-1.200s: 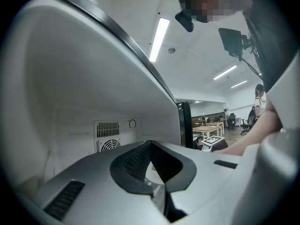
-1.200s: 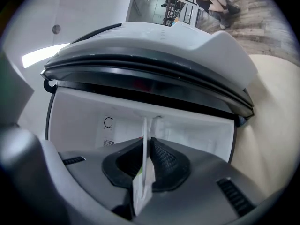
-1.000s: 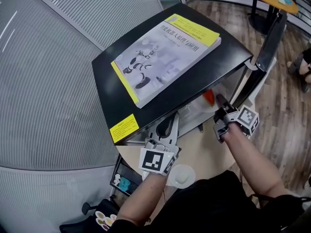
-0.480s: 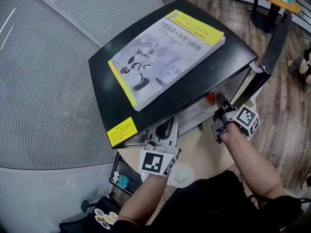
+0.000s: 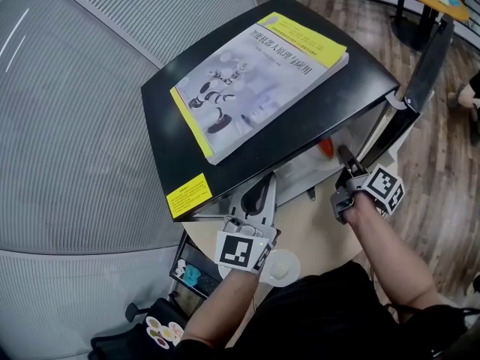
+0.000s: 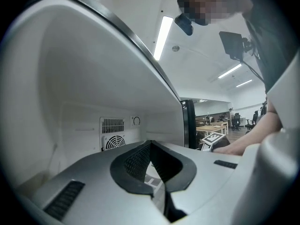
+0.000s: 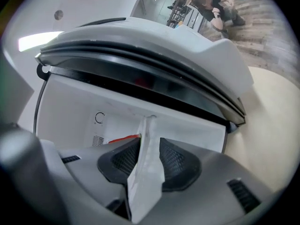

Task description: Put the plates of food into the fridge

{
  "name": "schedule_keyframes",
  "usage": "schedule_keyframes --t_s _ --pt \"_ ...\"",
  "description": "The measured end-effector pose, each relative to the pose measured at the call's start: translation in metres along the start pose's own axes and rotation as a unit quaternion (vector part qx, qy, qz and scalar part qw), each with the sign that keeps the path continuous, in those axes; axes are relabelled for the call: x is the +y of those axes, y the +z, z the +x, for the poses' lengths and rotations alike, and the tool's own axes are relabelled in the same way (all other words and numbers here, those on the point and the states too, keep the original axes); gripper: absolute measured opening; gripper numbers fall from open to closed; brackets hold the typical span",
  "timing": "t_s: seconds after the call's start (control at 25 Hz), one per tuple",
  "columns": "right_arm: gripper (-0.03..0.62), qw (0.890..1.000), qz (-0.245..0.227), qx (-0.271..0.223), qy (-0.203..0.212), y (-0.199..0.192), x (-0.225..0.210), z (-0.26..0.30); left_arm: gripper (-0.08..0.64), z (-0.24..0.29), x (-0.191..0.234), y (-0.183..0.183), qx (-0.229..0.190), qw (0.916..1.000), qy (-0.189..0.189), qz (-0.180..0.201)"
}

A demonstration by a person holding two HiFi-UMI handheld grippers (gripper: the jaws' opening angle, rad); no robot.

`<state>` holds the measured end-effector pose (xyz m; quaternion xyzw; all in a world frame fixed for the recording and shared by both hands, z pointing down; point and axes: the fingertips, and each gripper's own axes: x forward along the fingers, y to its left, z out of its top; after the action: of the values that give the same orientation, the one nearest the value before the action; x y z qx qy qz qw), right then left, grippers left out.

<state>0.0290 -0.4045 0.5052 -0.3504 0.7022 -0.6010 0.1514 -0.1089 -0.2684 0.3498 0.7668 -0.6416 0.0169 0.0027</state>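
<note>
At the fridge (image 5: 300,137), the right gripper (image 7: 149,142) has just been opening, white plate (image 7: 143,186) between its jaws

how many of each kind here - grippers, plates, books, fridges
grippers: 2, left gripper and right gripper, whose jaws have just been opening with a plate rim between them
plates: 2, white plate between those jaws, round plate on the table
book: 1
fridge: 1
total: 6

Fridge (image 5: 169,118): black top, door (image 5: 424,58) open at right
Book (image 5: 259,77): flat on fridge top
Red food (image 5: 324,147): inside fridge
Left tool (image 5: 259,193): tips at fridge opening
Plate (image 5: 283,267): white, on table (image 5: 315,227), beside left tool
</note>
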Motion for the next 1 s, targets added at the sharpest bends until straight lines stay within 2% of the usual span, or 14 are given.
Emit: schedule_keyframes --t_s 0.16,0.32,0.4,0.48,0.8,1.0 --pt "0.107 1.0 -0.007 -0.012 0.019 0.003 0.0 -0.013 0.002 -0.006 -0.005 0.002 0.003 1.0 0.003 0.005" --pt "0.106 0.999 0.007 -0.007 0.033 -0.001 0.0 -0.018 0.002 -0.011 -0.007 0.002 0.006 0.9999 0.009 0.008" --pt "0.081 0.999 0.003 -0.003 0.039 -0.001 0.002 -0.019 0.002 -0.013 -0.01 0.002 0.006 0.9999 0.009 0.009" --pt "0.029 0.999 -0.001 -0.003 0.038 -0.001 0.004 -0.018 0.002 -0.015 -0.014 0.003 0.006 0.9999 0.009 0.011" --pt "0.02 0.999 0.031 -0.007 0.029 0.0 0.009 -0.005 0.002 -0.025 -0.014 0.003 0.01 0.9996 0.022 0.014" --pt "0.02 0.999 0.027 -0.015 0.024 0.001 0.012 0.007 0.002 -0.034 -0.013 -0.001 0.013 0.9993 0.032 0.009"
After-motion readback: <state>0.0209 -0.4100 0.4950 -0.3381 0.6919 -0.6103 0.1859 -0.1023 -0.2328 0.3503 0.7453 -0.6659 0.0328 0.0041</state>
